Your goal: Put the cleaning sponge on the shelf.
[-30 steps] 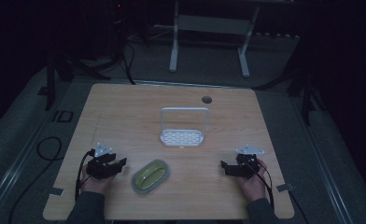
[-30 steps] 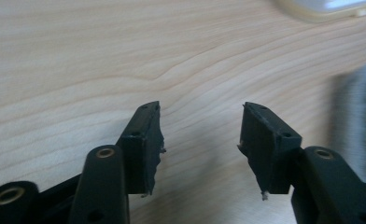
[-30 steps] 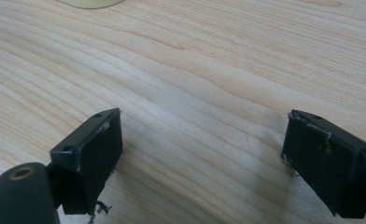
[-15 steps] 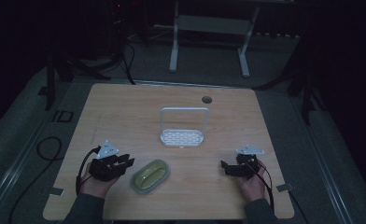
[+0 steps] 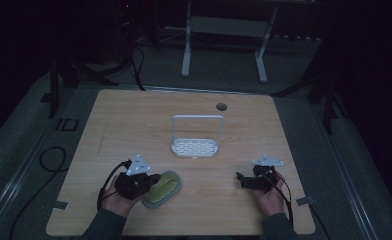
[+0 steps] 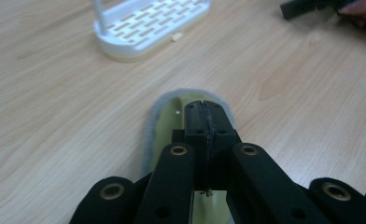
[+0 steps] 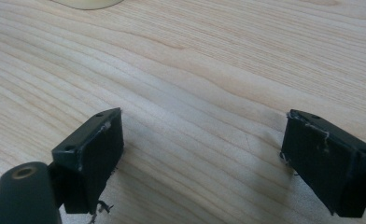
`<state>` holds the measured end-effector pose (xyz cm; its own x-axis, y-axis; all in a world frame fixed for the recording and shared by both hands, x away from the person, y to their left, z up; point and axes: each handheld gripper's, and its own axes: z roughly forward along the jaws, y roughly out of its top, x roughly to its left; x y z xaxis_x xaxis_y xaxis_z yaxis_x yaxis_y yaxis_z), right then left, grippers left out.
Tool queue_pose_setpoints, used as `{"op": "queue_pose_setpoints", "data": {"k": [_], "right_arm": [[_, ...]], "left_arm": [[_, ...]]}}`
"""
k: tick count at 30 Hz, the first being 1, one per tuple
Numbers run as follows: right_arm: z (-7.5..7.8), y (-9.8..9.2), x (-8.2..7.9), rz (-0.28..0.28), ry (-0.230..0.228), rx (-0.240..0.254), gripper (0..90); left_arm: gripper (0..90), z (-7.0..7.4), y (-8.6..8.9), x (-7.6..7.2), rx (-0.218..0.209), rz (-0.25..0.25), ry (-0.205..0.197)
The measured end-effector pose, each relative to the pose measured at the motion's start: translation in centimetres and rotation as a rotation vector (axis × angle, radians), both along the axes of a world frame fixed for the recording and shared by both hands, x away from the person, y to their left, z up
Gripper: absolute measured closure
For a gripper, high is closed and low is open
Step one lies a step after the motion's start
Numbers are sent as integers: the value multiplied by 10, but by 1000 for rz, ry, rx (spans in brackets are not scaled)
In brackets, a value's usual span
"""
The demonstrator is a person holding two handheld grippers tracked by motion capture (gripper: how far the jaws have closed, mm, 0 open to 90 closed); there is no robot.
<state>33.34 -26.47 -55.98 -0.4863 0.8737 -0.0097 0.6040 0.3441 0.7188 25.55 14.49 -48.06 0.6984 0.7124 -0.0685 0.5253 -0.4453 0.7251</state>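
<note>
Left gripper view — left tongs (image 6: 204, 122) closed over oval dish (image 6: 165, 116).

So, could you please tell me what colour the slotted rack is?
White; the slotted rack shows best in the left gripper view.

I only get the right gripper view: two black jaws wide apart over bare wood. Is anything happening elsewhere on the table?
Observer: Yes. The left gripper is shut, its tip over a yellow-green sponge near the table's front edge.
Operator: Is it squeezing the sponge?
Observer: The left gripper view shows its jaws pressed together with nothing between them.
Operator: Anything else out there?
Observer: A white slotted rack with an upright handle stands mid-table, apart from both grippers.
</note>
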Motion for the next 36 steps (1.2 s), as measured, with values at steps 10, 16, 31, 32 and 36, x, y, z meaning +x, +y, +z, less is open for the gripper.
{"op": "queue_pose_setpoints", "data": {"k": [10,16,31,32,36], "right_arm": [[0,0,0,-1,-1,0,125],[0,0,0,-2,-1,0,125],[0,0,0,-2,-1,0,125],[0,0,0,-2,-1,0,125],[0,0,0,-2,-1,0,125]], "left_arm": [[900,-13,-22,-3,57,-61,23],[900,-18,-19,-1,80,-44,33],[899,-20,-3,10,89,28,31],[899,-20,-2,11,91,31,29],[898,-16,3,12,87,19,23]]}}
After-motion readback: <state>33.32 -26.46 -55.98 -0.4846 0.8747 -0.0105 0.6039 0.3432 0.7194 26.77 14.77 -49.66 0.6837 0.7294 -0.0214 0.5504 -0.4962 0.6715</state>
